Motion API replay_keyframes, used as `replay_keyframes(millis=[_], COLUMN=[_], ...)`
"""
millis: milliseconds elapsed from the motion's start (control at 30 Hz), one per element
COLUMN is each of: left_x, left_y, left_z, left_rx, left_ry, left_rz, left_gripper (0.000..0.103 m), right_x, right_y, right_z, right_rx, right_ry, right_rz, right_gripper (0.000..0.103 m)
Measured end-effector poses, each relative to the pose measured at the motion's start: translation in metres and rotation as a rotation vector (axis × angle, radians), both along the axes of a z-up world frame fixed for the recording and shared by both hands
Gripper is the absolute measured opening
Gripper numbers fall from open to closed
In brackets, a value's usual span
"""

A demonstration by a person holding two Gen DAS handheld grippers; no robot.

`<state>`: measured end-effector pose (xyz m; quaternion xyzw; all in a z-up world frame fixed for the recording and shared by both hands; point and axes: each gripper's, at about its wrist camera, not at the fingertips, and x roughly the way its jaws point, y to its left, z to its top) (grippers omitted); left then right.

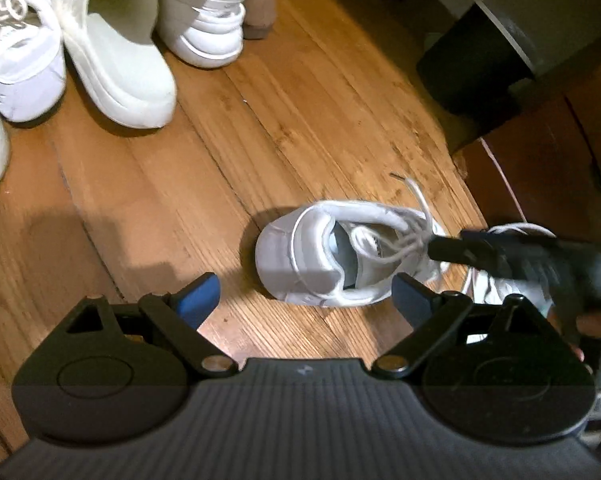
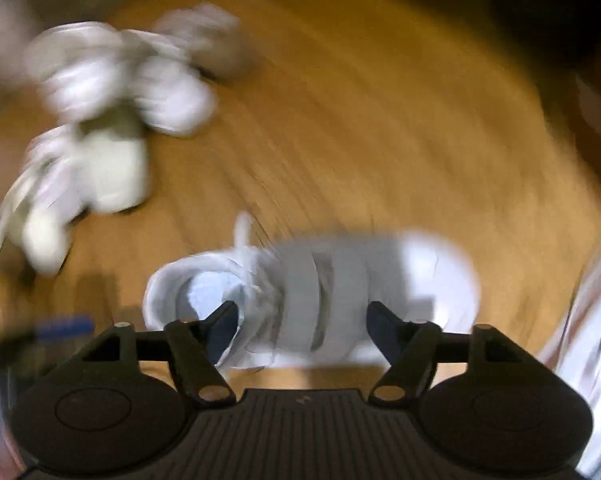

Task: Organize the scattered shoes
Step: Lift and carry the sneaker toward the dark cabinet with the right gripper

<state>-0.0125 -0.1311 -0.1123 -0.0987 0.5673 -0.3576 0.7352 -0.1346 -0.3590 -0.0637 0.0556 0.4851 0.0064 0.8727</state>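
A white lace-up sneaker (image 1: 320,256) lies on the wooden floor (image 1: 300,120) with its heel to the left. My left gripper (image 1: 306,300) hovers just in front of it, open, with nothing between its blue pads (image 1: 200,300). From the right, one black finger of my right gripper (image 1: 480,252) reaches over the sneaker's laces. The right wrist view is blurred. There the white sneaker (image 2: 320,292) lies just beyond my right gripper (image 2: 304,324), whose fingers (image 2: 224,324) stand wide apart and open, not pressing on it.
A pile of white shoes (image 1: 112,40) and a tan fuzzy boot (image 1: 260,8) sits at the upper left, blurred in the right wrist view as pale shoes (image 2: 100,100). Dark furniture with a grey part (image 1: 500,40) stands at the upper right. A hand (image 1: 596,320) shows at the right edge.
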Motion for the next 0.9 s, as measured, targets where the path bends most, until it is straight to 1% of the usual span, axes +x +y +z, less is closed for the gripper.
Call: replay_keyframes(millis=[33,67,133,233,333,367,400,433,633,700,733,833,900], left_x=[0.000,0.000,0.000,-0.005,-0.010,-0.011,-0.011,-0.012,-0.011,-0.010,-0.010,-0.011,-0.011], left_y=[-0.003,-0.006,-0.012,-0.024,-0.031,-0.035,-0.037,-0.039,-0.048,-0.050,-0.050,-0.053,-0.054], left_z=[-0.003,-0.006,-0.010,-0.015,-0.017,-0.018,-0.018,-0.018,-0.019,-0.020,-0.020,-0.020,-0.020], left_rx=[-0.011,-0.025,-0.052,-0.068,-0.064,-0.059,-0.051,-0.043,-0.012,-0.008,-0.005,0.006,0.013], left_ry=[0.020,0.041,0.076,0.117,0.129,0.130,0.128,0.123,0.103,0.104,0.103,0.101,0.100], left_rz=[0.000,-0.001,-0.007,-0.023,-0.033,-0.038,-0.039,-0.041,-0.044,-0.043,-0.044,-0.050,-0.054], left_gripper=[0.093,0.093,0.093,0.093,0.093,0.093,0.093,0.093,0.093,0.093,0.093,0.093,0.093], right_x=[-0.006,-0.005,0.001,0.002,0.004,0.004,0.001,0.000,0.005,0.007,0.009,0.016,0.021], right_y=[0.002,0.003,-0.002,-0.008,-0.005,0.000,0.007,0.011,0.018,0.020,0.023,0.027,0.027], right_z=[-0.003,-0.005,-0.010,-0.011,-0.019,-0.018,-0.019,-0.022,-0.033,-0.039,-0.044,-0.060,-0.066], right_rx=[-0.067,-0.113,-0.142,-0.190,-0.246,-0.256,-0.278,-0.290,-0.320,-0.341,-0.352,-0.382,-0.371], right_ry=[-0.009,-0.001,0.040,0.059,0.107,0.109,0.113,0.112,0.080,0.070,0.067,0.076,0.071], right_rz=[0.105,0.155,0.235,0.307,0.403,0.418,0.463,0.490,0.552,0.589,0.625,0.709,0.718], right_gripper=[0.087,0.086,0.085,0.085,0.085,0.085,0.085,0.085,0.086,0.090,0.092,0.093,0.095])
